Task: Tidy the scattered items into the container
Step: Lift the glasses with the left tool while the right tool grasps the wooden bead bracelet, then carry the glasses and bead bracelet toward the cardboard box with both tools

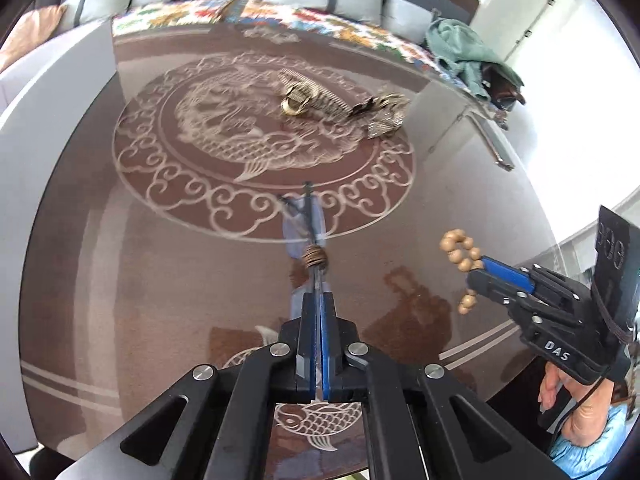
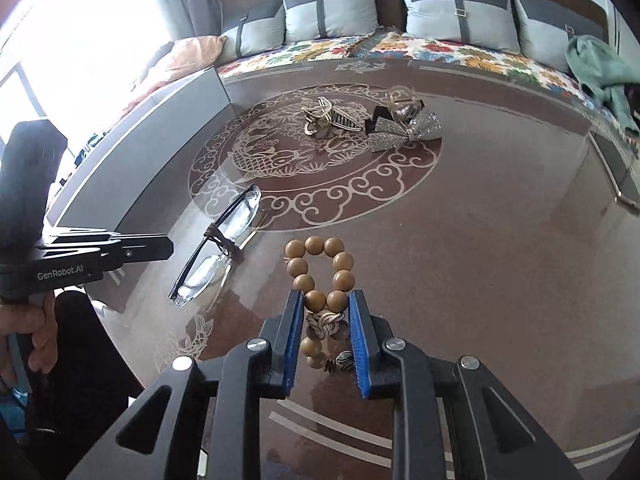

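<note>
my left gripper has its fingers pressed nearly together, pointing forward and level. my right gripper holds its fingers a little apart, closed against what sits between them. a bare hand grips the left handle; another hand grips the right.

One pair of glasses, one bead bracelet, two hair clips.

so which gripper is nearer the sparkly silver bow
Right, narrowly. The right gripper, shut on the bead bracelet, faces the silver bow across open table. The left gripper, holding the glasses, sits further to the left of it.
</note>
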`<move>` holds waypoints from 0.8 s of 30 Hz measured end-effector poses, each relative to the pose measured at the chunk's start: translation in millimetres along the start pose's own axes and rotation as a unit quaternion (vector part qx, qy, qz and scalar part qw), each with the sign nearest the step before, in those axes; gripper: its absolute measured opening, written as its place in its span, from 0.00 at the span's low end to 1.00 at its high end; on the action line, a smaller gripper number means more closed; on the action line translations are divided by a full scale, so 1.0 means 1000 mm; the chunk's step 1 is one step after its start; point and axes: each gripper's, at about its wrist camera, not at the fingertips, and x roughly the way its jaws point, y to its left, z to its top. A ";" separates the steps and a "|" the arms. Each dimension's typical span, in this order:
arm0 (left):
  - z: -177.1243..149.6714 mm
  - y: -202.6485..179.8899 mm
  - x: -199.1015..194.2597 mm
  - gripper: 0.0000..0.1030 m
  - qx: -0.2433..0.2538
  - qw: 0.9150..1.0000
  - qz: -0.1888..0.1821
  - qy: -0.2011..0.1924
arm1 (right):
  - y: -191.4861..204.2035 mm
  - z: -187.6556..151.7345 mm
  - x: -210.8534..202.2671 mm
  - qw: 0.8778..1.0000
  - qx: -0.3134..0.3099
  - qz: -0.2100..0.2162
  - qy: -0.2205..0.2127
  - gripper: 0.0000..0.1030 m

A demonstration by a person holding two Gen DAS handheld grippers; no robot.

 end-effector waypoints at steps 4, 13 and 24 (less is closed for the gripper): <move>0.002 0.001 0.007 0.30 0.014 1.000 0.014 0.009 | -0.002 -0.011 -0.008 1.000 0.007 -0.001 -0.007 0.22; 0.023 -0.017 0.045 0.44 0.051 0.997 0.036 0.044 | 0.000 -0.020 -0.008 1.000 0.014 0.012 -0.013 0.23; 0.017 -0.015 0.027 0.07 0.022 0.999 0.015 0.020 | 0.006 -0.022 -0.007 1.000 0.006 0.007 -0.014 0.23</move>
